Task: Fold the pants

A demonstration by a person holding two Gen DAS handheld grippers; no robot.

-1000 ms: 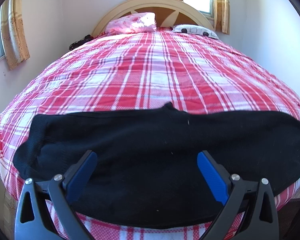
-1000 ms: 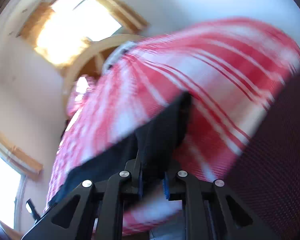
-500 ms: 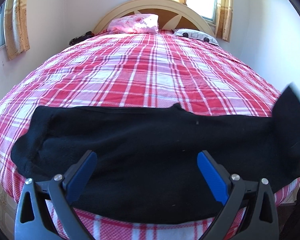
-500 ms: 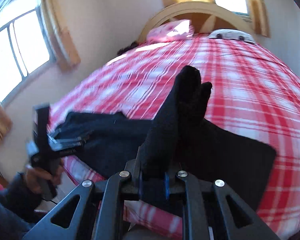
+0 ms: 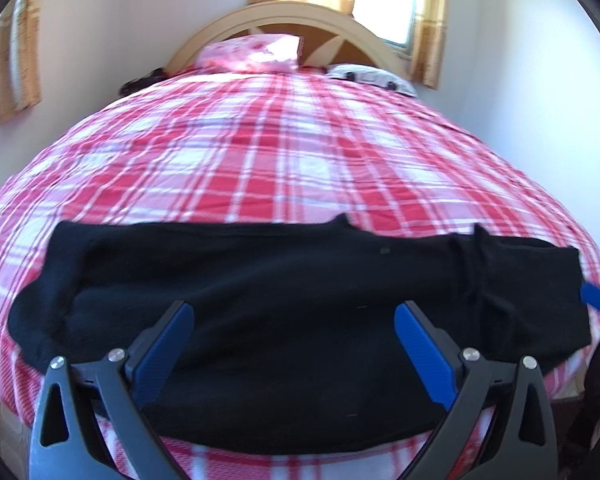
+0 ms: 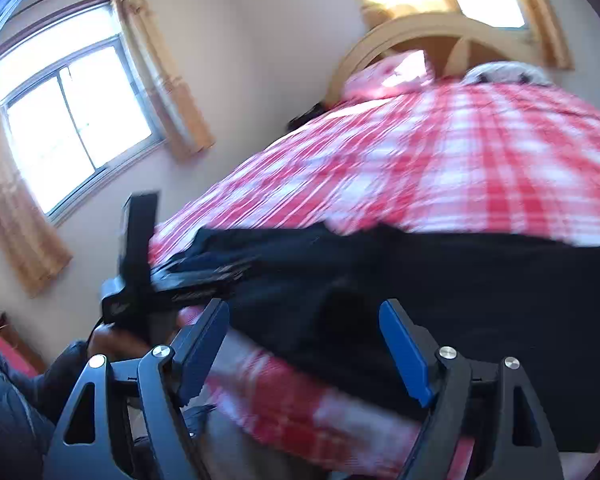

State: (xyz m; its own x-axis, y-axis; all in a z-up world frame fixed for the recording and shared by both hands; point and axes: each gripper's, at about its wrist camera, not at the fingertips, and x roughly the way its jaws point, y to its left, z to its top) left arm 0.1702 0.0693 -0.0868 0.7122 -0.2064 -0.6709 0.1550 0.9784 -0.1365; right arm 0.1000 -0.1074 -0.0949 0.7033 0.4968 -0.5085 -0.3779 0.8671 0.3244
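Note:
Black pants [image 5: 284, 304] lie across the near edge of a red plaid bed [image 5: 268, 160], with their right end folded back over the rest [image 5: 516, 280]. My left gripper [image 5: 292, 344] is open and empty, hovering just above the middle of the pants. My right gripper [image 6: 304, 344] is open and empty, above the pants [image 6: 460, 292] near the bed's front edge. One blue finger of the right gripper shows at the right edge of the left wrist view [image 5: 598, 300]. The left gripper body shows blurred in the right wrist view [image 6: 140, 276].
A pink pillow [image 5: 252, 54] and a white spotted pillow [image 5: 372, 76] lie at the wooden headboard [image 5: 296, 20]. Windows with tan curtains [image 6: 160, 68] are on the left and back walls. A dark item [image 5: 144, 80] lies at the bed's far left corner.
My right gripper carried the pant end leftward over the rest, laid it down and opened. My left gripper stayed open and drifted slightly.

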